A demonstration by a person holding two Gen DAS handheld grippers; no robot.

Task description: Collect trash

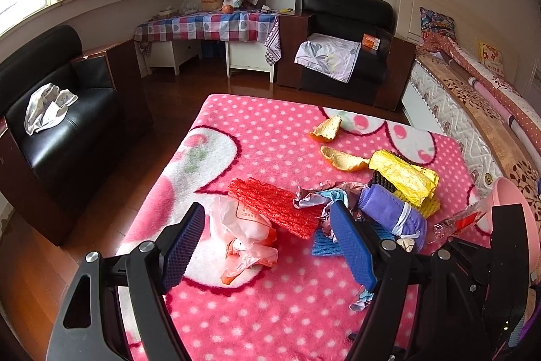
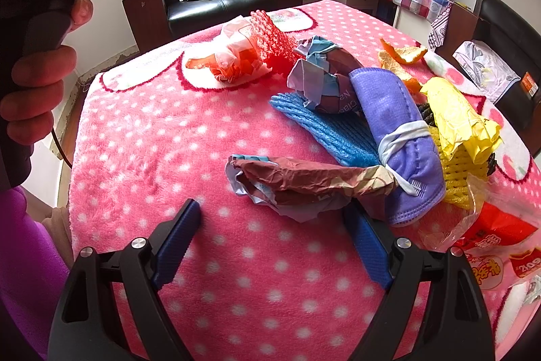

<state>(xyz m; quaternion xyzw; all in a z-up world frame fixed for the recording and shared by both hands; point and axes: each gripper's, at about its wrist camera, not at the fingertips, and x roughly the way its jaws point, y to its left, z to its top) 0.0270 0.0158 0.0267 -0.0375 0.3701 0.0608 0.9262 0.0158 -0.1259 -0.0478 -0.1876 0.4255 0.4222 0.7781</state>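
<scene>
Trash lies on a pink polka-dot blanket (image 1: 263,137). My left gripper (image 1: 267,246) is open, its jaws on either side of a crumpled pink-orange plastic bag (image 1: 247,235), beside a red foam net (image 1: 274,205). My right gripper (image 2: 270,239) is open just in front of a crumpled brown wrapper (image 2: 304,181). Behind it lie a purple face mask (image 2: 399,141), a blue foam net (image 2: 324,127), a second crumpled wrapper (image 2: 321,73), yellow paper (image 2: 456,120) on a yellow net, and orange peels (image 2: 402,54). A red snack bag (image 2: 493,242) lies at right.
A pink basin (image 1: 517,208) stands at the blanket's right edge. Black armchairs (image 1: 61,120) stand left and behind, a checked-cloth table (image 1: 209,26) at the back, a bed (image 1: 473,97) at right. The left gripper's handle and hand (image 2: 40,73) show in the right wrist view.
</scene>
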